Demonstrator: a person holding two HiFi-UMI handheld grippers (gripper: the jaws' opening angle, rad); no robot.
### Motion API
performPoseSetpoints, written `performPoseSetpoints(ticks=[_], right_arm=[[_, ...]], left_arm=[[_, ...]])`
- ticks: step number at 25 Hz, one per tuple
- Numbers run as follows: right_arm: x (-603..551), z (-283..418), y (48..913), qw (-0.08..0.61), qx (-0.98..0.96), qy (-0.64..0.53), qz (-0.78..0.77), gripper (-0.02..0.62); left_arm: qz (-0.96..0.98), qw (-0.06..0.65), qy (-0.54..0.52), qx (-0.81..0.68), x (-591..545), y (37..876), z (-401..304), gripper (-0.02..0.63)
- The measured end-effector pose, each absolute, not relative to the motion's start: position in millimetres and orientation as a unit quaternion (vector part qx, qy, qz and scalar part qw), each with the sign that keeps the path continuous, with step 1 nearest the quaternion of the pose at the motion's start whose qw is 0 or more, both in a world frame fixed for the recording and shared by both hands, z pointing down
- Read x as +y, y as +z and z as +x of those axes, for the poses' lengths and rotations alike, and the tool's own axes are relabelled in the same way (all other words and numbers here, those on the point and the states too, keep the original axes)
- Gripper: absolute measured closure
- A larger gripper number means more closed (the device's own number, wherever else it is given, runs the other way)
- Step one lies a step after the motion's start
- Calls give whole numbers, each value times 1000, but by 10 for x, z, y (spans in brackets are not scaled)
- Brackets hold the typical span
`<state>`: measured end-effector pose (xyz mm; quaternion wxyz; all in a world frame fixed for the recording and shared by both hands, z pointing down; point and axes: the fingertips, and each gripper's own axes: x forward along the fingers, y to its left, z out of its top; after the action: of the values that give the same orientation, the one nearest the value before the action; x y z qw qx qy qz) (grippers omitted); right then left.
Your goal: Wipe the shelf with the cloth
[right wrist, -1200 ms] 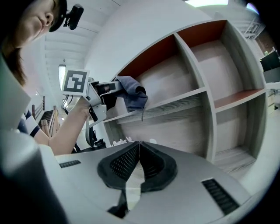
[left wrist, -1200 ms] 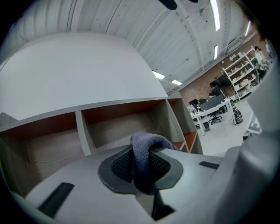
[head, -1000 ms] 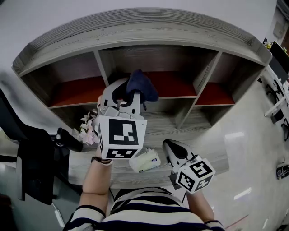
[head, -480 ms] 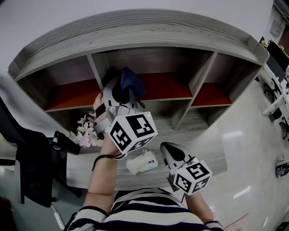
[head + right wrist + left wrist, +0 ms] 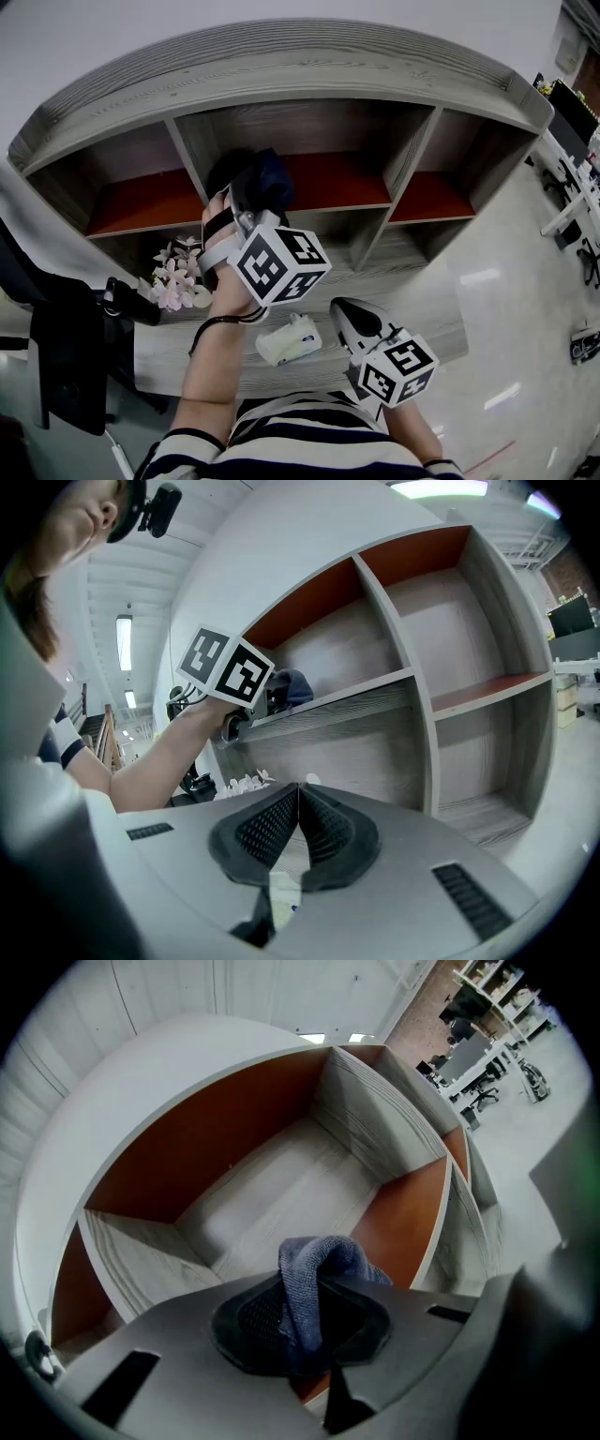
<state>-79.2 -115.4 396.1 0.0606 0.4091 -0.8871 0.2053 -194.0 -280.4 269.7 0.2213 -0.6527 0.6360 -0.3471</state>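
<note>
A dark blue cloth [image 5: 264, 180] is pinched in my left gripper [image 5: 251, 190], which is shut on it at the left end of the shelf's middle compartment [image 5: 328, 178]. In the left gripper view the cloth [image 5: 314, 1283] bulges up from between the black pads, above the grey shelf board [image 5: 281, 1194] and orange back panel [image 5: 187, 1152]. My right gripper [image 5: 354, 319] hangs shut and empty lower down, over the grey ledge [image 5: 403, 309]. The right gripper view shows its pads [image 5: 319, 832] pressed together, with the cloth [image 5: 292, 686] and the left gripper's marker cube [image 5: 225, 667] up on the shelf [image 5: 356, 705].
The shelf unit has three compartments in a row with upright dividers [image 5: 412, 159] between them. White artificial flowers [image 5: 173, 277] and a pale packet [image 5: 286, 342] lie on the ledge. A black chair [image 5: 56, 356] stands at the left, glossy floor [image 5: 525, 309] to the right.
My left gripper, still holding the cloth, has moved left along the middle shelf toward the left divider and turned its marker cube. The right gripper has stayed put.
</note>
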Motion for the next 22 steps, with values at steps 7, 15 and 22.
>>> performPoseSetpoints(ticks=[7, 15, 22], right_arm=[[-1177, -708, 3961, 58, -883, 206, 418, 569], [-1181, -642, 3982, 58, -877, 211, 428, 569], [-1180, -627, 4002, 59, -874, 213, 434, 569]], left_arm=[[-681, 208, -355, 606, -2872, 2776, -1760, 558], [-708, 226, -355, 567, -2931, 2796, -1425, 558], [-727, 259, -354, 529, -2945, 2802, -1067, 558]])
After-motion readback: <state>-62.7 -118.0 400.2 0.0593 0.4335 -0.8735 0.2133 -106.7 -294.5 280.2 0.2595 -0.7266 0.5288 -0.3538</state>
